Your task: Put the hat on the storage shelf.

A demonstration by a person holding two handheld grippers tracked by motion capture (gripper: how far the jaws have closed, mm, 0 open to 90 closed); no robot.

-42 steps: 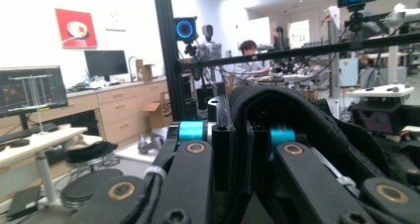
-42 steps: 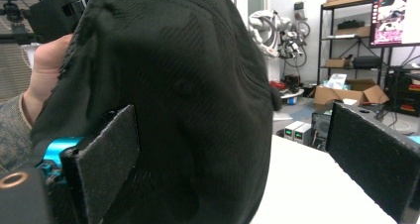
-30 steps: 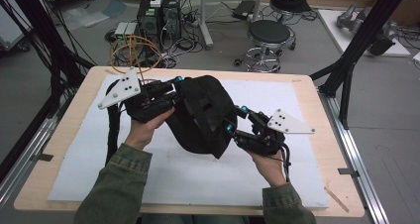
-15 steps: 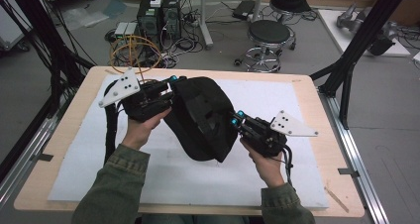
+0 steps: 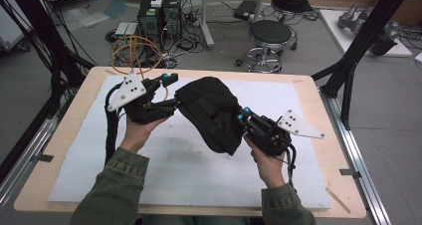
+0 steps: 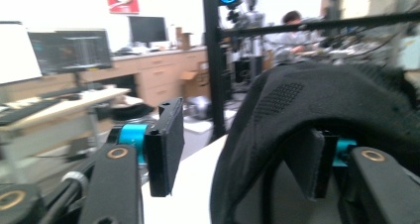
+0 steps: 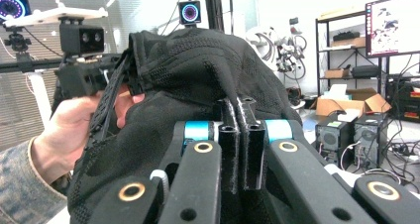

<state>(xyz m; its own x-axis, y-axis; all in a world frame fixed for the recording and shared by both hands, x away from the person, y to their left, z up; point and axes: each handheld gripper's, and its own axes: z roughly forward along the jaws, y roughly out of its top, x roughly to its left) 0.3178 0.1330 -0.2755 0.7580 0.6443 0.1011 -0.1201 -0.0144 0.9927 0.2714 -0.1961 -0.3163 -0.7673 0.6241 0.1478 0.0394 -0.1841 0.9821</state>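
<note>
A black fabric bag (image 5: 211,110) hangs above the white mat, held between my two grippers. My right gripper (image 5: 240,118) is at the bag's right lower side. In the right gripper view its jaws stand pressed together on a fold of the bag (image 7: 198,65), so the gripper (image 7: 239,130) is shut on it. My left gripper (image 5: 174,91) sits at the bag's left edge and is open. In the left gripper view its jaws stand wide apart (image 6: 237,154); the right one is tucked under the bag's rim (image 6: 346,100), the left one is bare.
A white mat (image 5: 199,180) covers the wooden table (image 5: 323,150). Black frame posts (image 5: 358,51) rise at the table's right and left. Beyond the far edge, on the floor, are a stool (image 5: 270,36), computer cases (image 5: 159,16) and coiled cables.
The left gripper has drawn back to the left, and the right gripper has shifted right and down. The bag now hangs stretched between them, tilted toward the right.
</note>
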